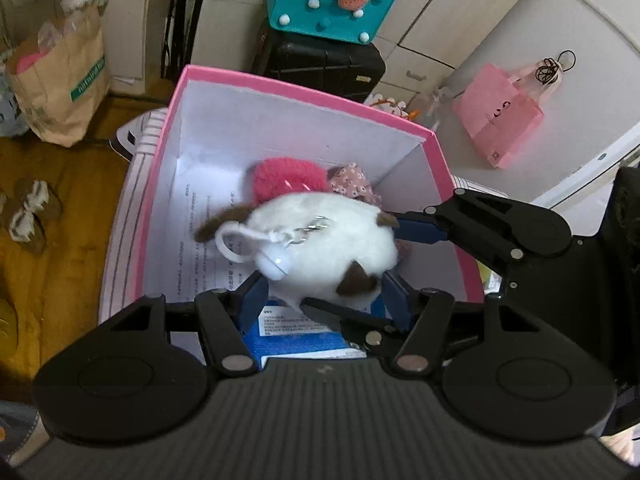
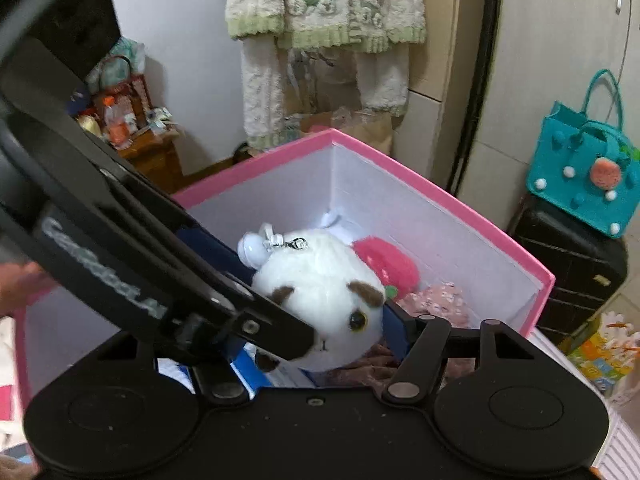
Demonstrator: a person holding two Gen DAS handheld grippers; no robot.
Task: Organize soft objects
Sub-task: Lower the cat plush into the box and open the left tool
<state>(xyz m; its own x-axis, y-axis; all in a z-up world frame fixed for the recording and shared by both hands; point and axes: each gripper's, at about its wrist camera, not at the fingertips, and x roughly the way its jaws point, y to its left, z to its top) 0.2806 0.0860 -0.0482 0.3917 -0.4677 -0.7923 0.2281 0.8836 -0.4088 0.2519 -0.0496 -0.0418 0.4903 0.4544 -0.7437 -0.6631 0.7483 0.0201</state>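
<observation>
Left wrist: both claws apparently grip white plush (pink box below).

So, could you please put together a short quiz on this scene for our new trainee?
1. True or false: the white plush toy is lying on the floor beside the pink box.
2. What colour is the fluffy item already in the box? A green, B pink, C black.
3. What does the teal felt bag stand on?

Key
1. False: the left gripper and right gripper hold it over the open box.
2. B.
3. The black suitcase.
</observation>
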